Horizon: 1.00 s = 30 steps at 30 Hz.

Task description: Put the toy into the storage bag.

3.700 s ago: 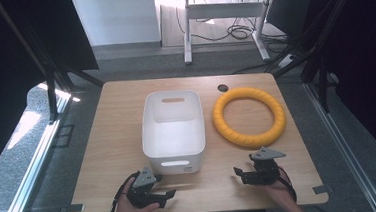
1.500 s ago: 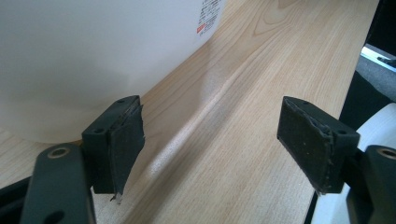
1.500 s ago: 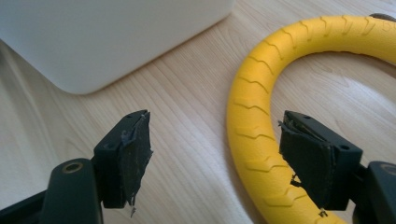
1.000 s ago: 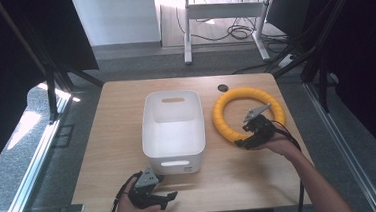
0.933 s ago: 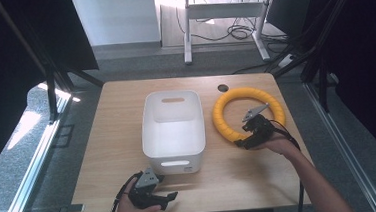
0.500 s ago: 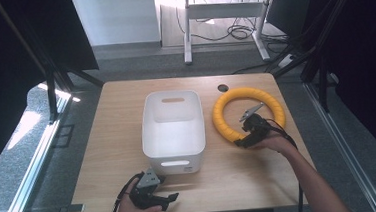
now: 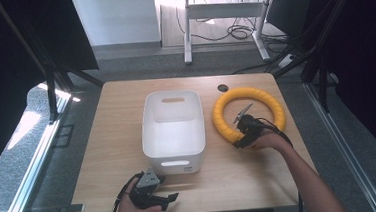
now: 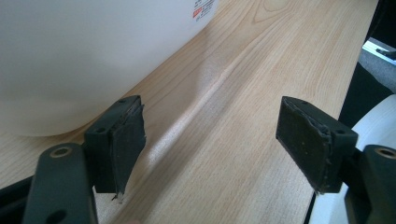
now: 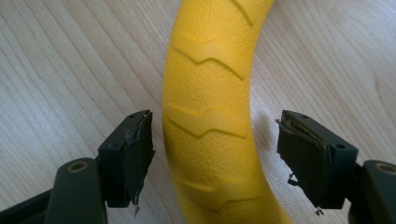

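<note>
I've got the right gripper (image 9: 212, 163) spread wide over the near-left arc of the yellow ring (image 7: 248, 113), which lies flat on the table (image 7: 103, 142) right of the white bin (image 7: 173, 124); nothing pinched yet. It looks like light, pebbly rubber or foam, so I'd squeeze straight across the tube. The left gripper (image 8: 210, 144) sits wide open and empty at the near edge.

A small red-and-white label (image 8: 204, 8) sits on the white bin (image 8: 84, 51), its print unreadable.
</note>
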Available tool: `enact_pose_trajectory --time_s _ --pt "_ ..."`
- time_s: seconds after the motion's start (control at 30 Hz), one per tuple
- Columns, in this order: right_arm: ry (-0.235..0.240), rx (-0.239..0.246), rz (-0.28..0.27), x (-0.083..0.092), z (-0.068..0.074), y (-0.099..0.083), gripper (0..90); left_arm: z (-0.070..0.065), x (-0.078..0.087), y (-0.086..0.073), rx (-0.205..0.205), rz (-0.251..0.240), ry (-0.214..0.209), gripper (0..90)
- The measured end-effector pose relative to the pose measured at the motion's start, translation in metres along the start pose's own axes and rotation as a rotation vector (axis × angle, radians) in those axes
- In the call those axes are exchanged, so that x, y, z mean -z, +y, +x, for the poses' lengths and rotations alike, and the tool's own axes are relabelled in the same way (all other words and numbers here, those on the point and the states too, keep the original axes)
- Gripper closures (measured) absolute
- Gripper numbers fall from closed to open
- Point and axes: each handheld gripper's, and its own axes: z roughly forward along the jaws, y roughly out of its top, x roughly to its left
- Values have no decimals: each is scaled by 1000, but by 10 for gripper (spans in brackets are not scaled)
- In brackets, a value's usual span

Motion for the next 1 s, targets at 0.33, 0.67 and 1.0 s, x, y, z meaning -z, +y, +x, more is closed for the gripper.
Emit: enact_pose_trajectory --time_s 0.33,0.67,1.0 --pt "5 2 15 -7 1 2 324 0 1 1 1 -12 8 240" --pt "38 14 42 -5 0 8 499 -1 1 1 0 -14 8 240" --pt "100 -44 -115 18 -6 15 515 0 1 0 7 -20 22 239"
